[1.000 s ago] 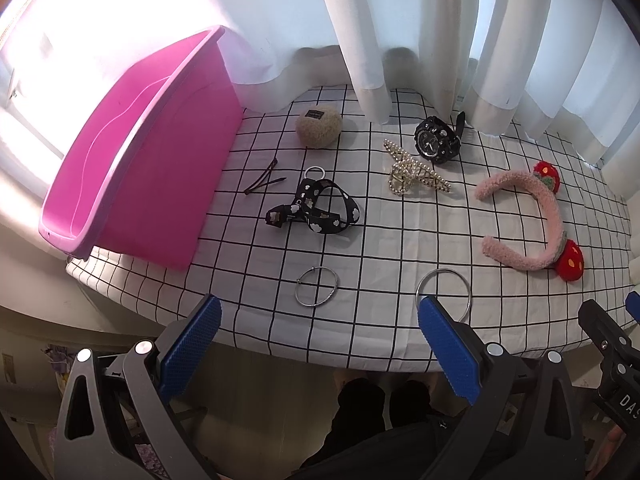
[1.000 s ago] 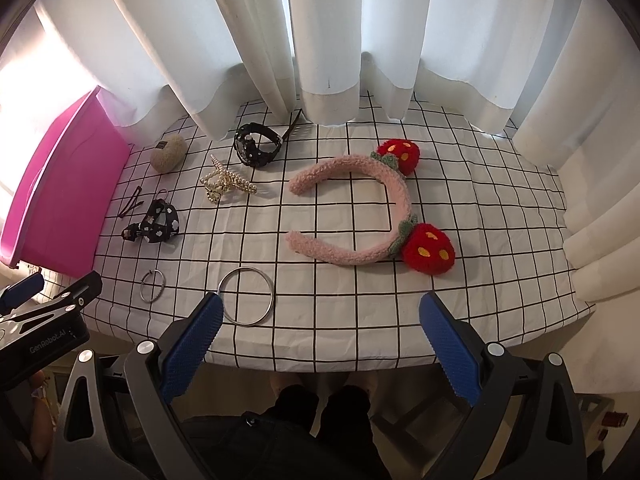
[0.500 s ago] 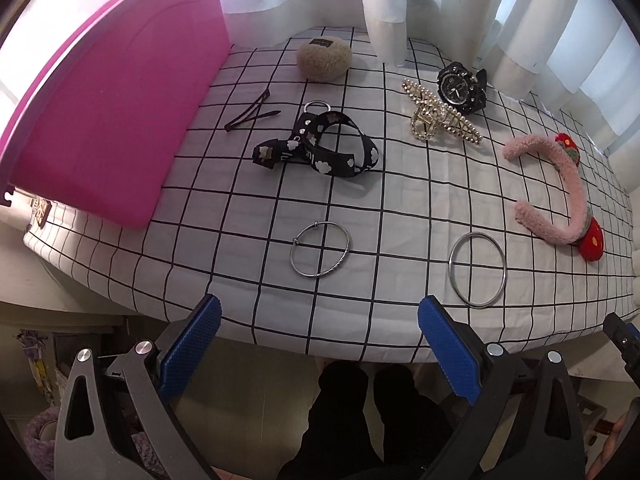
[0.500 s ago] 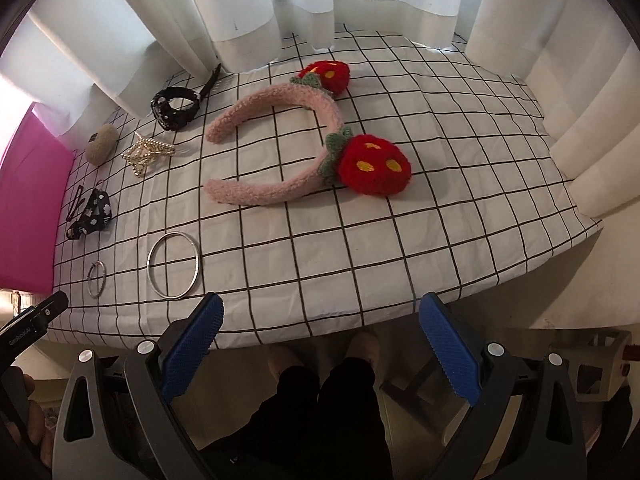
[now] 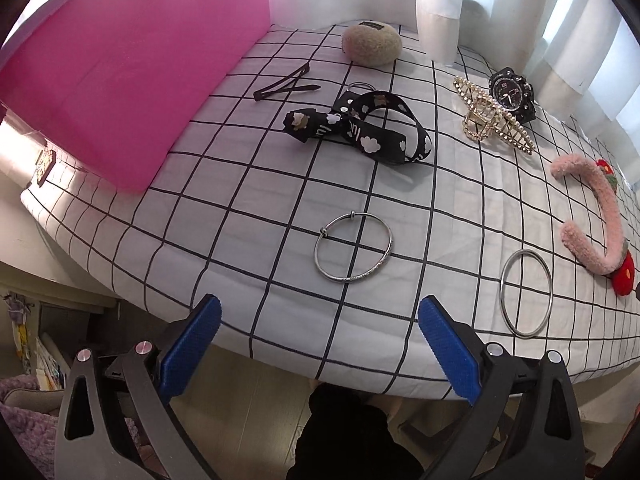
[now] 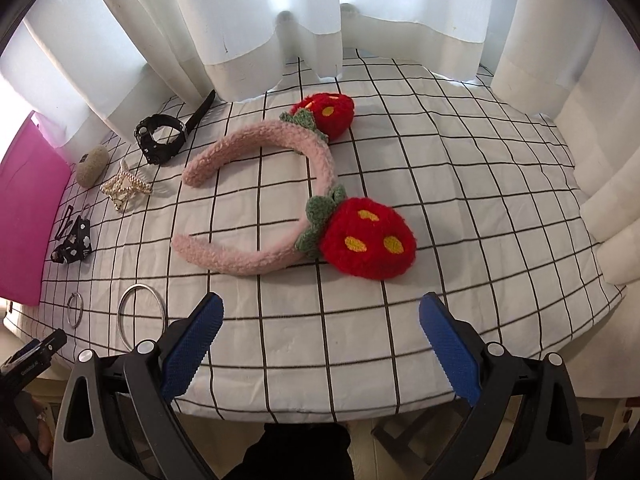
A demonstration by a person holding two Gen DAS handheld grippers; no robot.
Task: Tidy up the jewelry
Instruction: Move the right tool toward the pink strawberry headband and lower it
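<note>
My left gripper [image 5: 318, 314] is open and empty, just short of a small silver bangle [image 5: 353, 246] on the checked cloth. A larger silver ring [image 5: 526, 293] lies to its right. Beyond are a black printed strap [image 5: 360, 128], a dark hair pin [image 5: 286, 87], a fuzzy beige clip [image 5: 371, 44], a gold claw clip [image 5: 490, 120] and a black watch [image 5: 512, 94]. My right gripper [image 6: 320, 312] is open and empty, in front of a pink headband with red strawberries [image 6: 304, 200].
A pink bin [image 5: 120, 60] lies on the table's left side. White curtains [image 6: 280, 12] hang along the back. The table's front edge [image 5: 280, 352] is close under both grippers. The left gripper's body shows at the right wrist view's lower left [image 6: 28, 356].
Both grippers have moved forward and lower over the table. The bangle now lies close ahead of the left gripper, the headband close ahead of the right. Nothing on the table has moved.
</note>
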